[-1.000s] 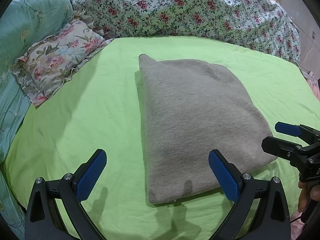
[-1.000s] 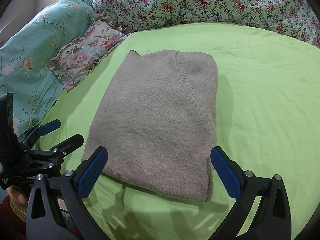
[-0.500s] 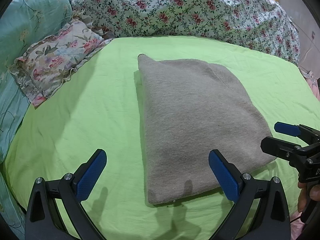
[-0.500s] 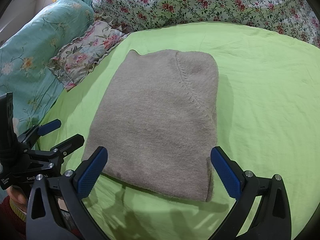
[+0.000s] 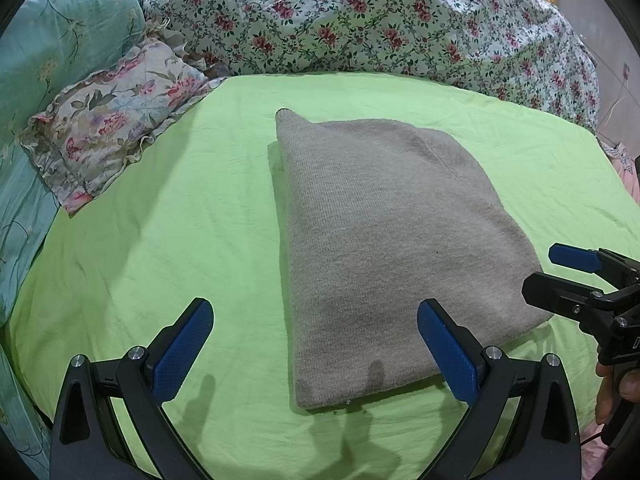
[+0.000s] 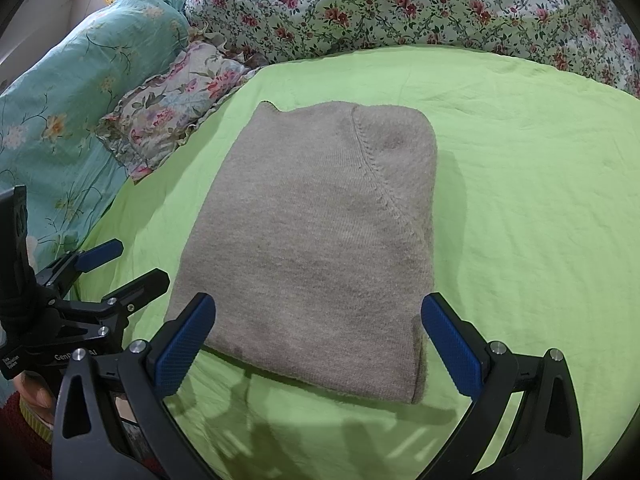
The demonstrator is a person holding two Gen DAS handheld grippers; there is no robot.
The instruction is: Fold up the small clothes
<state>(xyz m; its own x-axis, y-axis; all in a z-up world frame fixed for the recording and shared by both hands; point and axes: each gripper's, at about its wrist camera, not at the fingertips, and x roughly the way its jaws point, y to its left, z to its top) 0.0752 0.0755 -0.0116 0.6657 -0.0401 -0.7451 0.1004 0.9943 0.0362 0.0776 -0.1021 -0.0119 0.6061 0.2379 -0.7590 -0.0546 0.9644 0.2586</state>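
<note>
the folded garment (image 5: 384, 240) is a grey-beige knitted cloth, matt, with a fine ribbed texture and a slightly fuzzy nap; a raised stitched seam (image 6: 380, 184) runs diagonally across its top layer. the bed sheet (image 5: 160, 240) is a thin woven cloth, light green, matt, lightly creased. the floral quilt (image 5: 360, 20) and the ruffled pillow (image 5: 112, 120) are printed cloth, matt. the left gripper (image 5: 316, 352) and right gripper (image 6: 318, 348) have black plastic bodies with a low sheen, silver metal screw heads, and blue finger pads (image 5: 184, 348) with a fine dimpled, rubber-like surface.
</note>
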